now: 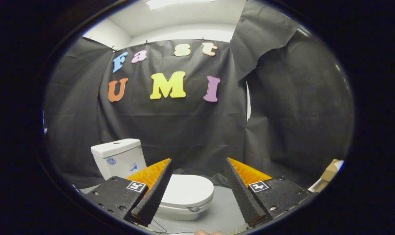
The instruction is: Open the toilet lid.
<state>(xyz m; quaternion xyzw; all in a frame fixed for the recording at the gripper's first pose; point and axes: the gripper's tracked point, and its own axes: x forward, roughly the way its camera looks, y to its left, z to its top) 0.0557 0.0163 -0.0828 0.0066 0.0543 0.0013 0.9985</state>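
A small white toilet stands on the grey floor ahead of me. Its lid [188, 191] lies flat and shut over the bowl, with the white tank [119, 157] rising behind it on the left. My gripper [197, 169] is open, held above and short of the toilet. The lid shows in the gap between the fingers, close to the left finger [155, 191] and partly hidden behind it. The right finger [241, 192] is over bare floor. Nothing is between the fingers.
Black cloth walls close in the booth behind and to the right of the toilet. A brown cardboard box [329, 171] sits low at the far right. Grey floor [223, 209] spreads to the right of the bowl.
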